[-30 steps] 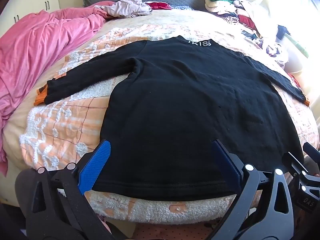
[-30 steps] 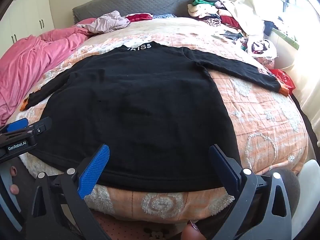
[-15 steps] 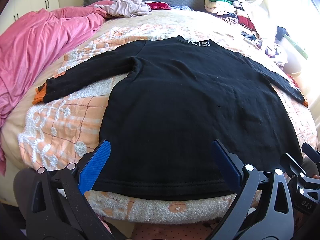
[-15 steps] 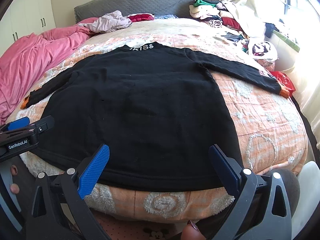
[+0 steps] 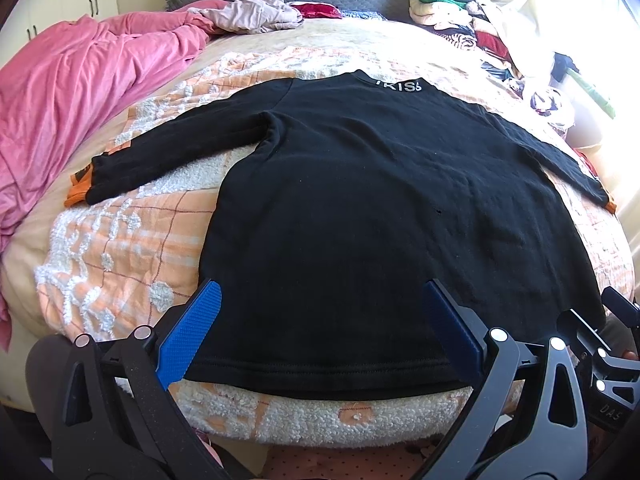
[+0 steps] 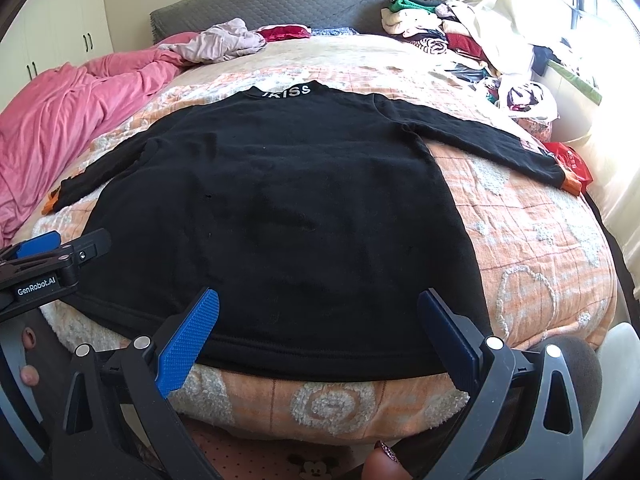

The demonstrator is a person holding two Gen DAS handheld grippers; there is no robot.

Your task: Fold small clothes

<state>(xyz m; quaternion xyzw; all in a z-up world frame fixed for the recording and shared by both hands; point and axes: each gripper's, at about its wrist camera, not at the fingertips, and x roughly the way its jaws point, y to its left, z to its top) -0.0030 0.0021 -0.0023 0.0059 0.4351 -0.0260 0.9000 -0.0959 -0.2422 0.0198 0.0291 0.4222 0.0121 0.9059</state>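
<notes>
A black long-sleeved sweater [image 5: 380,208] [image 6: 280,208] lies flat on the bed, collar lettering at the far end, both sleeves spread out with orange cuffs [image 5: 78,190] [image 6: 570,184]. Its hem runs along the near edge of the bed. My left gripper [image 5: 320,332] is open, hovering just before the hem at its left half, nothing between its blue fingers [image 5: 188,336]. My right gripper [image 6: 316,332] is open too, above the hem's right half, with nothing in it. The left gripper's side [image 6: 52,256] shows at the left of the right wrist view.
The sweater rests on an orange and white quilt [image 5: 120,248] [image 6: 540,248]. A pink duvet [image 5: 60,100] is heaped along the left. Loose clothes [image 6: 460,40] pile at the far right by the window, and a grey headboard [image 6: 272,4] stands behind.
Both grippers have drawn slightly back and up from the bed, so a little more of the hem and the bed's edge shows. The sweater has not moved.
</notes>
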